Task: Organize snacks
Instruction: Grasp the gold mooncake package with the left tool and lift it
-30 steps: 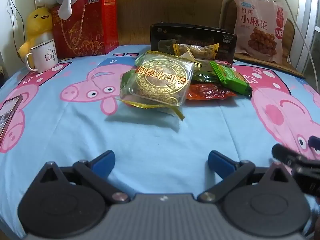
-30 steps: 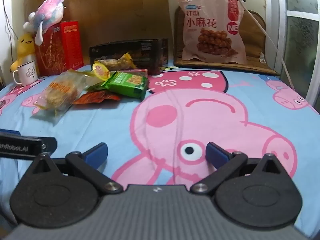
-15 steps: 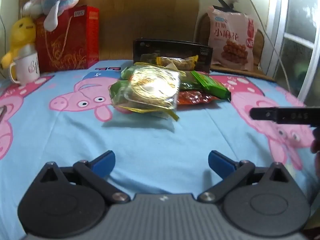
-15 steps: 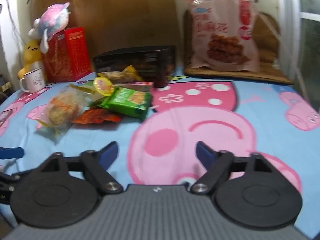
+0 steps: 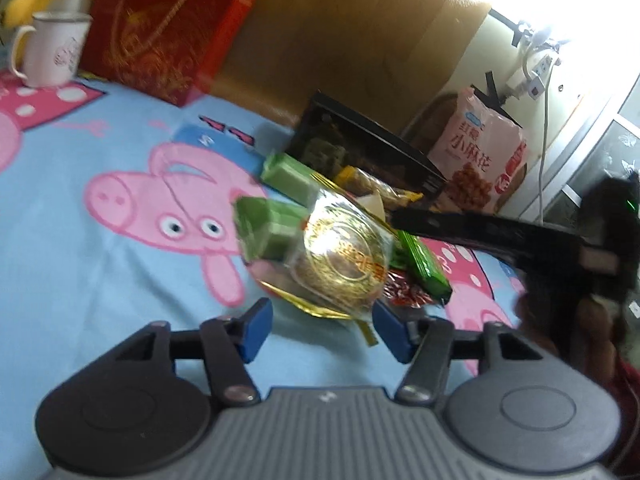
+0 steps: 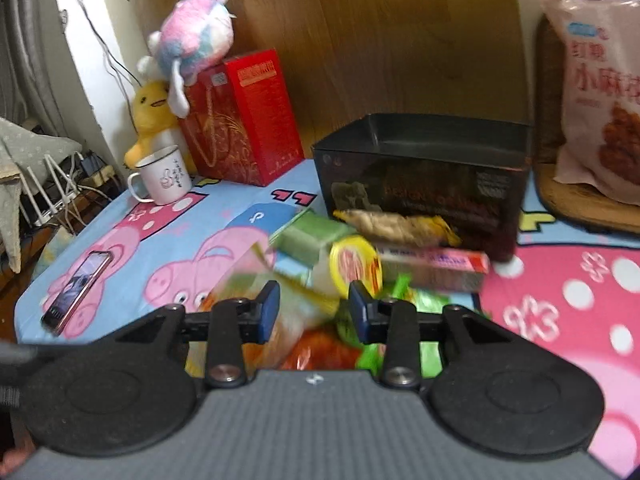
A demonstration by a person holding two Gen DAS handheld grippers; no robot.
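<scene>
The left tongs point(image 5: 323, 330), blue-padded and black-armed, have just been closing and stand half open at the lower middle of their frame, the gold-printed clear mooncake packet point(image 5: 344, 268) lying just beyond the pads, not pinched. The right tongs point(image 6: 313, 311) have also been closing and stand narrow, poised over the pile; blur hides whether the pads touch any wrapper. In the left view that right tool crosses the right side as a dark bar.

The heap of snacks sits mid-frame: green wrapped cakes point(image 5: 270, 227), a long green packet point(image 5: 423, 262), a red packet point(image 6: 320, 354), a yellow-lidded cup point(image 6: 354, 265), a pink carton point(image 6: 434, 268) and a twisted pastry point(image 6: 394, 226). Behind it stands an open black box point(image 6: 424, 168).

All rest on a light-blue cloth with pink cartoon pigs point(image 6: 168, 248). At upper left are a white enamel mug point(image 6: 162, 180), a red gift bag point(image 6: 244, 120), a yellow plush duck point(image 6: 150, 114), a pastel plush toy point(image 6: 196, 42); a phone point(image 6: 78, 290) lies left. A wooden panel point(image 6: 380, 40) backs the scene; a large pink snack bag point(image 6: 600, 92) leans at right.
</scene>
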